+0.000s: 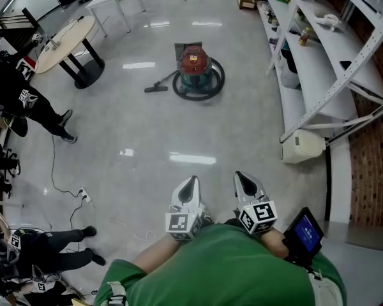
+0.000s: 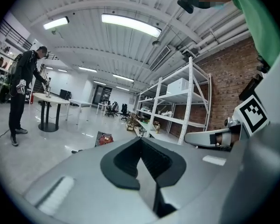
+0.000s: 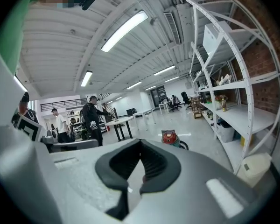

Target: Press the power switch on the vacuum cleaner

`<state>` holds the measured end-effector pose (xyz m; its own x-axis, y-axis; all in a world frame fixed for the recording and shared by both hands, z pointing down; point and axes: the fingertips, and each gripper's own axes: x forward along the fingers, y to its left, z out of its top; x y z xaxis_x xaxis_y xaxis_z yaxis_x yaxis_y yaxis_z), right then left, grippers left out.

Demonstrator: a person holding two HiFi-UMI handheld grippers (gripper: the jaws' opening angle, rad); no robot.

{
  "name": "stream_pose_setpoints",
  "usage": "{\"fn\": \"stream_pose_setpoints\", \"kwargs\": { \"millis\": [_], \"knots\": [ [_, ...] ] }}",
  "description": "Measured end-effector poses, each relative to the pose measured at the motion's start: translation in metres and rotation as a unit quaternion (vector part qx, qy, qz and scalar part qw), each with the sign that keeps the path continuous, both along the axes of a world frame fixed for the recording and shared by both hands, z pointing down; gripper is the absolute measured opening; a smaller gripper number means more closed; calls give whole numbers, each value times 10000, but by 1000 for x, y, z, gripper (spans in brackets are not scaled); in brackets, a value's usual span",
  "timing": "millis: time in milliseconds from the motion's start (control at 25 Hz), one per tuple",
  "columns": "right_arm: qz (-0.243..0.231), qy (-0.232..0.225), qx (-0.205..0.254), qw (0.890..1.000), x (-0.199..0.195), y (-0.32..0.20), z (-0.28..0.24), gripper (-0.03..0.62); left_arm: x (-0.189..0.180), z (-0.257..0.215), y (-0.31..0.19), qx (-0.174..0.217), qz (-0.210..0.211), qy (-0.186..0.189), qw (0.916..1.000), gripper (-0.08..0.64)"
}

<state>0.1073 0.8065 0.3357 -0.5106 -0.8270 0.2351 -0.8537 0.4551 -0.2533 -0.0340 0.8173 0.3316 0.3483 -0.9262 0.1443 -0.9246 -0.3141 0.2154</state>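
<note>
Approach step: vacuum cleaner (image 1: pixel 198 72) upper centre, well off; left claw (image 1: pixel 192 181), right claw (image 1: pixel 242 176) closed, empty. Next: close in, find switch.

I had bare floor (image 1: pixel 179 132) straight ahead, a wide lane up to the vacuum cleaner (image 1: pixel 196 65). The shelving rack (image 1: pixel 319 62) and a white unit (image 1: pixel 302 146) at its foot closed the right side. A cable (image 1: pixel 54 171), a power strip (image 1: pixel 84 196), a standing person (image 1: pixel 19 94) and the round bench (image 1: pixel 64 42) stood well left of that lane. The floor nozzle (image 1: pixel 156 88) lay just left of the cleaner.
</note>
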Motion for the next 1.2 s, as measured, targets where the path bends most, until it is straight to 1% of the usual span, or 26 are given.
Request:
{"fn": "stream_pose_setpoints", "kwargs": {
  "millis": [200,400,560,800,1040,1200],
  "knots": [
    [10,59,13,10000,-38,-19,-2,1,-35,1,-19,-60,107,62,9999,8],
    [-73,84,53,9999,-66,-46,0,0,-67,7,-40,-63,-30,105,9999,8],
    [-151,33,105,9998,-77,-74,0,2,-78,8,-61,-55,-104,50,9999,8],
    [-343,-70,139,9993,-81,-138,3,2,-81,9,-119,-13,-248,-32,9997,8],
    [-529,-107,167,9984,-71,-214,0,2,-64,3,-196,22,-277,-60,9996,8],
    [-605,-122,178,9979,-55,-258,1,0,-48,5,-241,45,-363,-79,9993,8]
  ]
}}
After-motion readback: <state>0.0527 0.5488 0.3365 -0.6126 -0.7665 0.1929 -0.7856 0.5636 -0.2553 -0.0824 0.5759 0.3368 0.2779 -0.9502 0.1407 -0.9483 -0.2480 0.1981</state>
